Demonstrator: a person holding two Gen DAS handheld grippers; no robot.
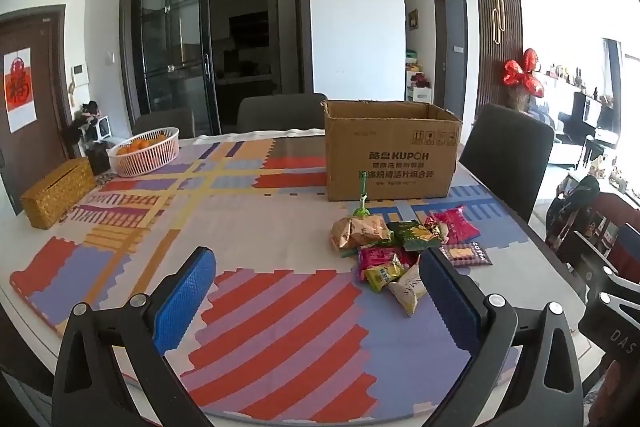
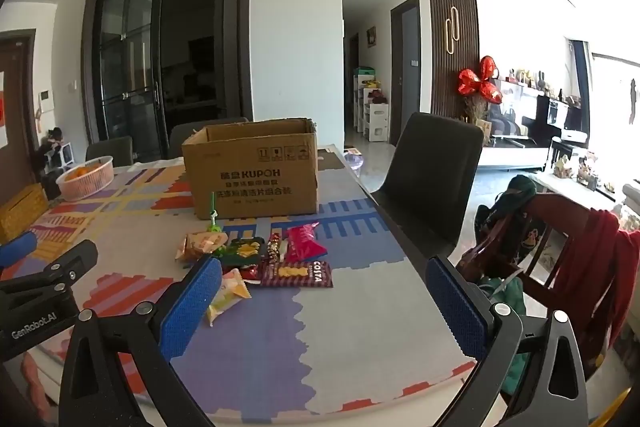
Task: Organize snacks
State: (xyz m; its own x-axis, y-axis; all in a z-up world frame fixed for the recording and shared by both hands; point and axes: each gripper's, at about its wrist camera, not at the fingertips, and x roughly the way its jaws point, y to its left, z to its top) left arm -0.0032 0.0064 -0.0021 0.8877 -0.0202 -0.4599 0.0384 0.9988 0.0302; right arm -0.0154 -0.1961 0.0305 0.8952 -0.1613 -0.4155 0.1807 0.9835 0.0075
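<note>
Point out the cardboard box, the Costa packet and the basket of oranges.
Cardboard box [image 2: 256,183]: right wrist view, on its printed front face.
Costa packet [image 2: 298,274]: right wrist view, on the middle of the wrapper.
Basket of oranges [image 1: 146,157]: left wrist view, on its pink slatted side wall.

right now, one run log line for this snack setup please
stage: start | left gripper: open, empty | right gripper: open, empty | snack packets: piled on table | cardboard box: open, behind pile

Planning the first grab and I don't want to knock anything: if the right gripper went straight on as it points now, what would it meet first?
Probably the bare table mat: the right gripper is open and aimed just right of the snack pile. Depth is uncertain.
</note>
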